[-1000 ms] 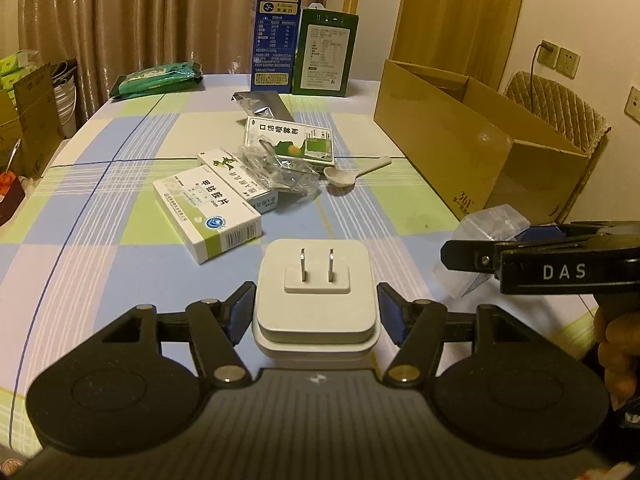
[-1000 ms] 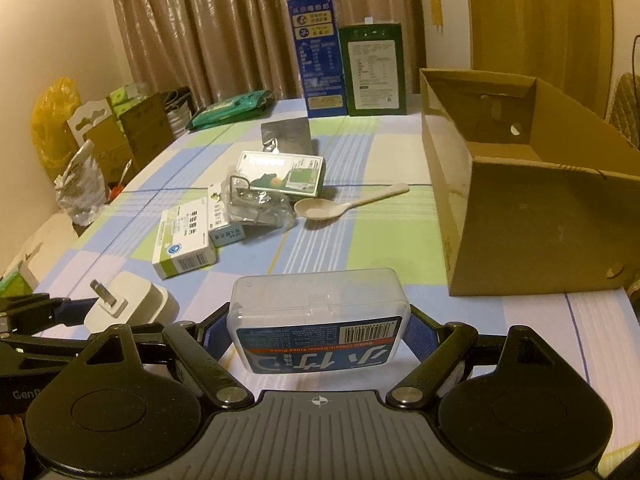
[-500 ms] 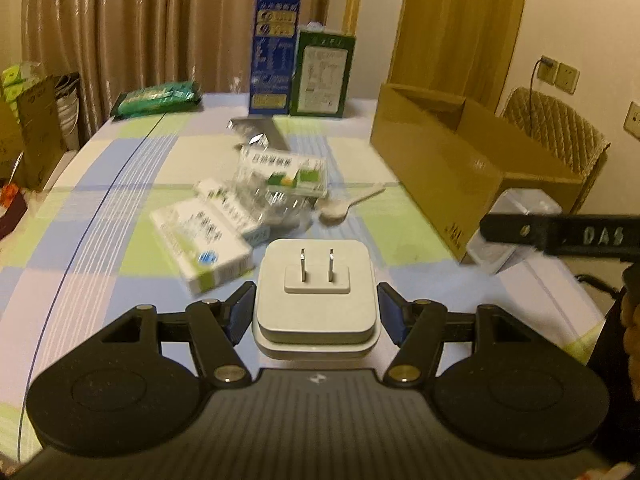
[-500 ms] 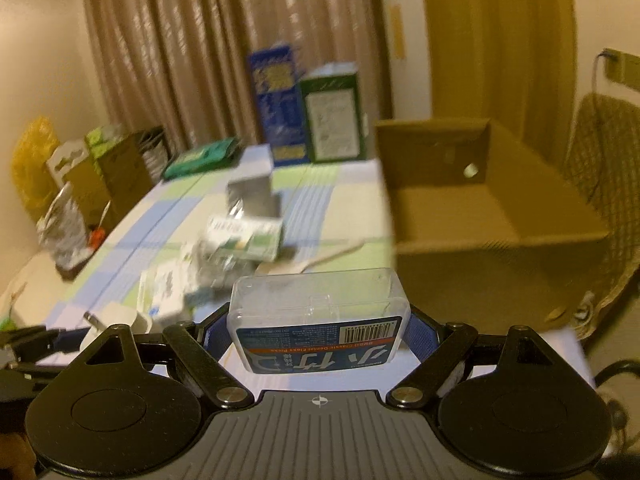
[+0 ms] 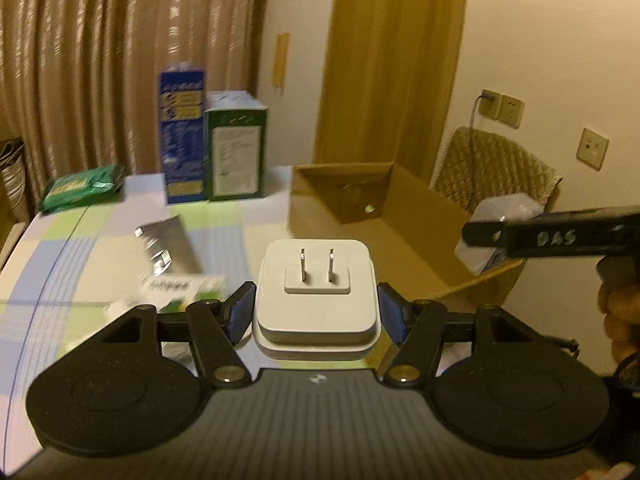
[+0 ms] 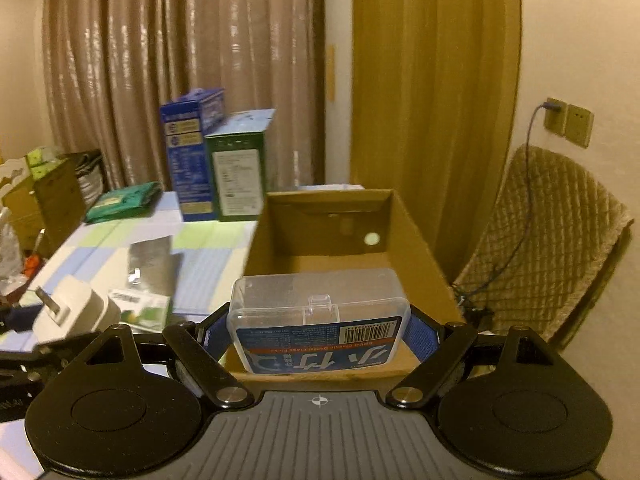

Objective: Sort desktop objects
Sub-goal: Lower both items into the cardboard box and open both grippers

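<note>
Now I carry 2 items toward the cardboard box [image 6: 416, 240]: my left hand-held gripper [image 5: 316, 308] is clamped on a white plug adapter [image 5: 316, 304], my right hand-held gripper [image 6: 320, 332] on a clear floss-pick case [image 6: 320, 320] above its near rim. Next, release inside. Medicine boxes [image 5: 184, 288] and a foil pouch [image 5: 168, 248] wait on the bench [image 5: 60, 264].

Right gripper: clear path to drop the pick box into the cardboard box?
Probably yes. The right gripper holds the clear dental pick box just at the near edge of the open cardboard box, whose visible inside looks empty; the left gripper stays off to the side.
</note>
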